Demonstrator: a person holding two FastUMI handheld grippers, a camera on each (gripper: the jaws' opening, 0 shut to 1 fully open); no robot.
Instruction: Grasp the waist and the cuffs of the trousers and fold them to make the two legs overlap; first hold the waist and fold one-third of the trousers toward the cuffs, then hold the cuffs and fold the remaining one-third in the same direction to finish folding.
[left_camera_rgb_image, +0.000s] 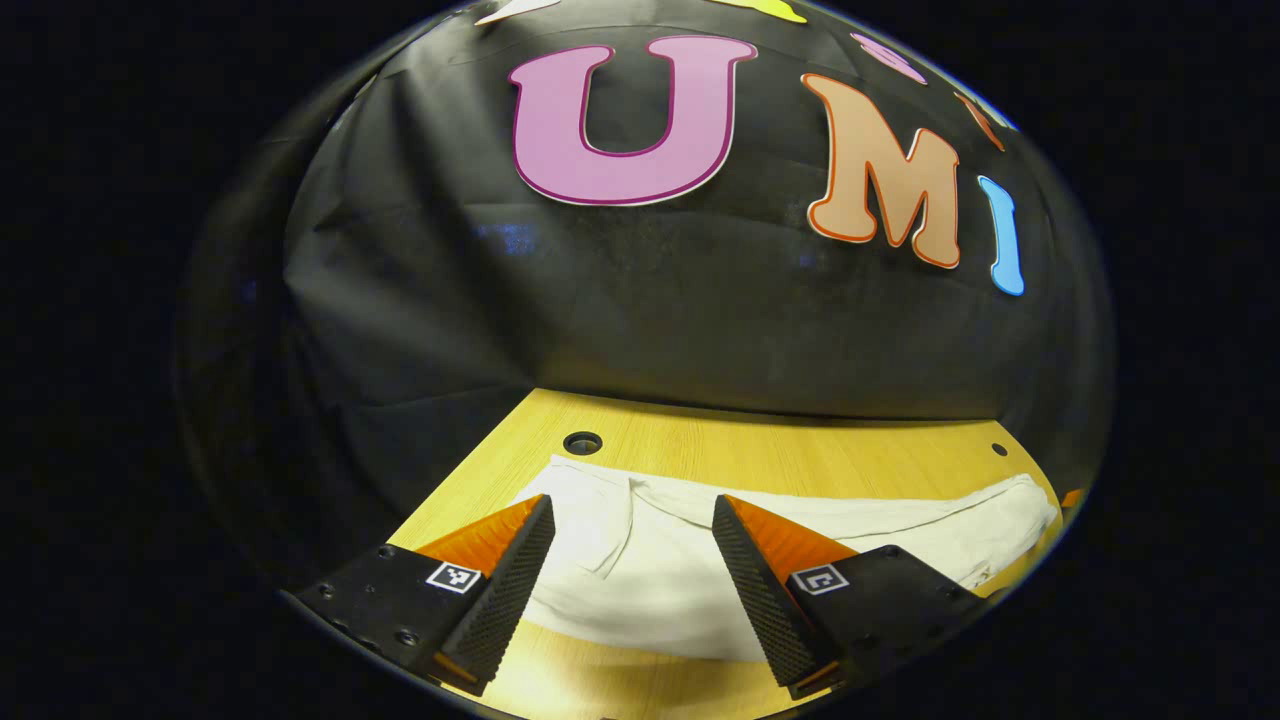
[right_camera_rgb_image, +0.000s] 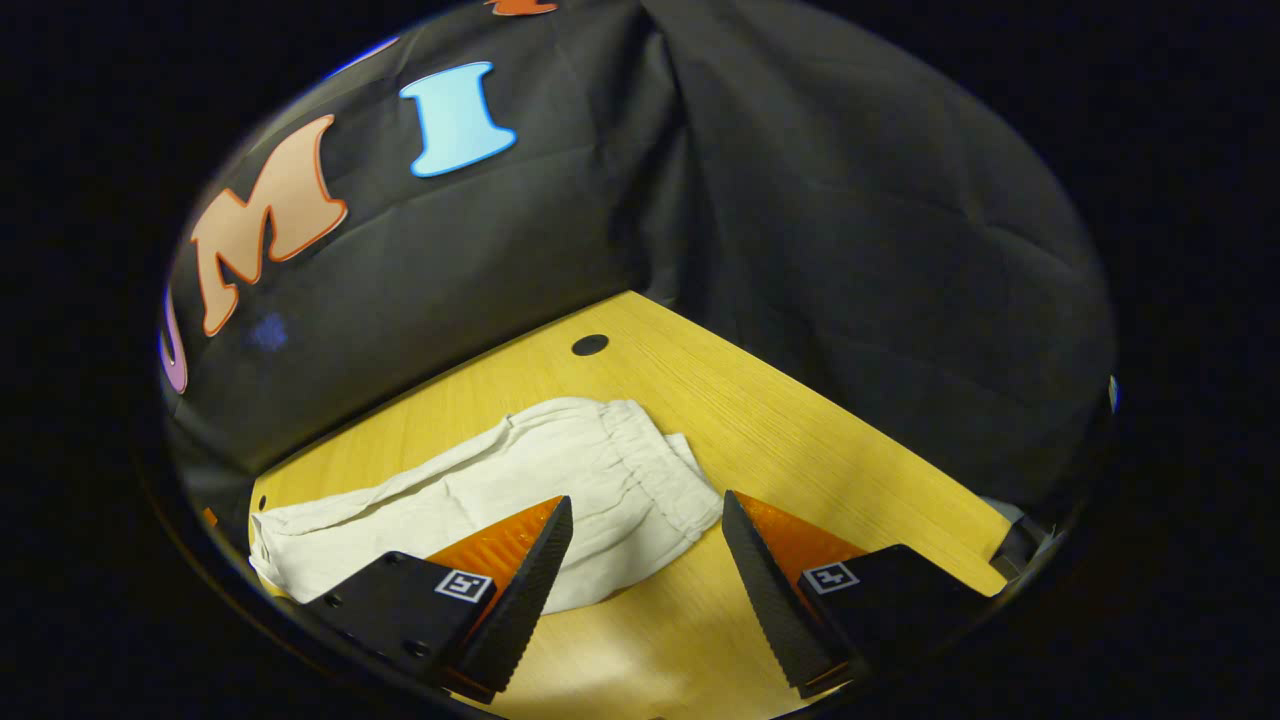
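White cotton between two spread fingers: left claw (left_camera_rgb_image: 632, 512) wide, holding nothing, poised above the near side of the trousers (left_camera_rgb_image: 700, 560) in the left gripper view. Textured fingers (left_camera_rgb_image: 520, 590) angled apart, each carrying a small square marker on its base. Beyond them, pale trousers lying flat and lengthwise across the wooden tabletop (left_camera_rgb_image: 800, 450), one end near the tabletop's left edge, the other trailing off toward the right edge. Some rumpling and a seam line visible near the left end. A round hole (left_camera_rgb_image: 582, 442) in the tabletop close to the far left corner, a smaller hole (left_camera_rgb_image: 999, 449) near the far right. Black cloth wall (left_camera_rgb_image: 650, 320) rising directly behind the far edge.

Right claw (right_camera_rgb_image: 647, 512) likewise wide and holding nothing, hovering over the near edge of the tabletop (right_camera_rgb_image: 800, 440) in the right gripper view. Left-hand finger (right_camera_rgb_image: 520, 590) overlapping the trousers (right_camera_rgb_image: 520, 470) in the picture; whether touching, cannot tell. Gathered elastic waist (right_camera_rgb_image: 655, 455) just beyond the claw, pointing toward the far corner; legs stretching away leftward to the tabletop's left side. Round hole (right_camera_rgb_image: 589, 345) near the far corner, well apart from the waist. Bare wood between the waist and the right edge.
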